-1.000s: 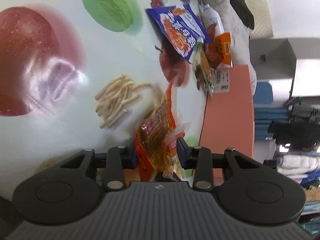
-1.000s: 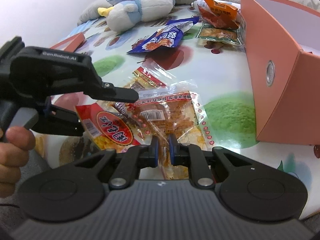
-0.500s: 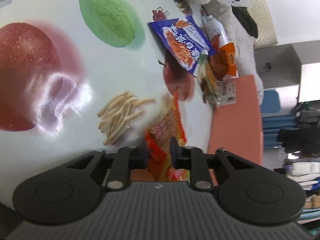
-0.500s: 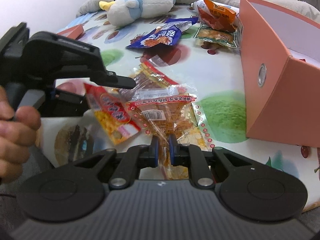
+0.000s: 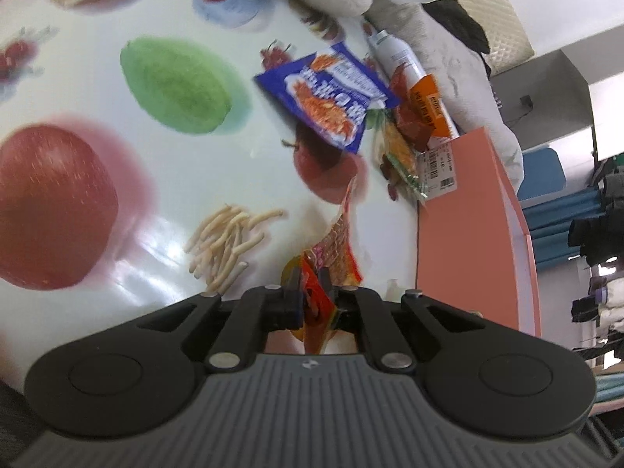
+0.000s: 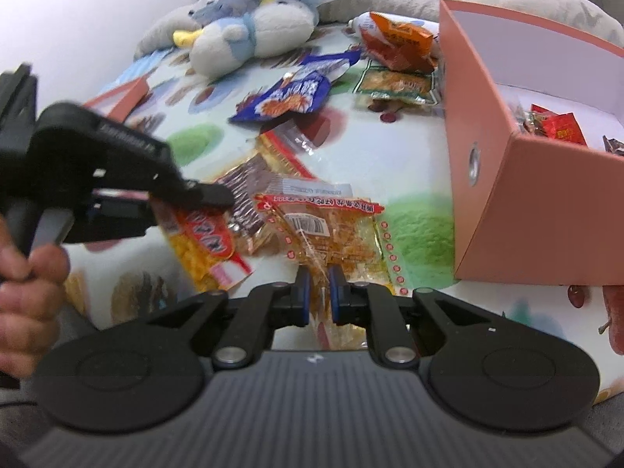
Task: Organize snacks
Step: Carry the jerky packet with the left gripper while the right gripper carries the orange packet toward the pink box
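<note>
My left gripper (image 5: 311, 286) is shut on a red and yellow snack packet (image 5: 316, 304); the right wrist view shows that packet (image 6: 206, 243) hanging from it at the left, above the table. My right gripper (image 6: 319, 286) is shut on a clear packet of golden snacks with a red border (image 6: 331, 234), held low over the table. A brown striped packet (image 6: 249, 191) lies under both. The pink box (image 6: 526, 210) stands open at the right, with several red packets (image 6: 557, 126) inside. It also shows in the left wrist view (image 5: 464, 226).
A blue packet (image 6: 296, 95), a green-edged packet (image 6: 401, 85) and an orange packet (image 6: 397, 39) lie further back on the fruit-print tablecloth (image 6: 409, 226). A plush duck (image 6: 249, 39) sits behind them. A pink lid (image 6: 121, 97) lies at the left.
My left gripper has closed tighter on the red and yellow packet and lifted it. My right gripper has risen with its packet, and the inside of the pink box has come into view.
</note>
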Available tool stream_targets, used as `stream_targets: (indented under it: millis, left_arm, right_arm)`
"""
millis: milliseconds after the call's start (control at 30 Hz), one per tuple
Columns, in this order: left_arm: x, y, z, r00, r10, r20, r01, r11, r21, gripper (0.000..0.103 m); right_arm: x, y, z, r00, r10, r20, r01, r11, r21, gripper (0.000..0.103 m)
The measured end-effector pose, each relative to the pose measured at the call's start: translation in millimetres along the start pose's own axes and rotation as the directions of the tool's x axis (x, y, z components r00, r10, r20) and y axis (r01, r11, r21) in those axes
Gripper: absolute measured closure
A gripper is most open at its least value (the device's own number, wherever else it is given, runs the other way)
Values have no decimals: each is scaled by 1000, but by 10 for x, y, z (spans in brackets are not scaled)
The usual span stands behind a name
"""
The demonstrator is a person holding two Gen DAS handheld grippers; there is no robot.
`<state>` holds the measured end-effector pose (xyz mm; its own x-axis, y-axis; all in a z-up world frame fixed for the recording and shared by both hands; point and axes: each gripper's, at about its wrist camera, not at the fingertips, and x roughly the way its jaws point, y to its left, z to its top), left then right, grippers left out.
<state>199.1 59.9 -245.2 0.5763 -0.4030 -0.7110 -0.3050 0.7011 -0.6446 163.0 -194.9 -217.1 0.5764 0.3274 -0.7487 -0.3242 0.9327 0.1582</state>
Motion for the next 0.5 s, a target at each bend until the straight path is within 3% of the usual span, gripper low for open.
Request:
stream_targets:
  millis: [267,500]
  left_arm:
    - [-286,-354,46,996,51,72,-62,986,157,97]
    - [-422,-619,121,992,57,112,-82,968,236,98]
  right_arm:
    - [-104,13,211,999,19,43,-21,999,33,91]
    - [-255,-1,429,995,29,91,-33,998,45,91]
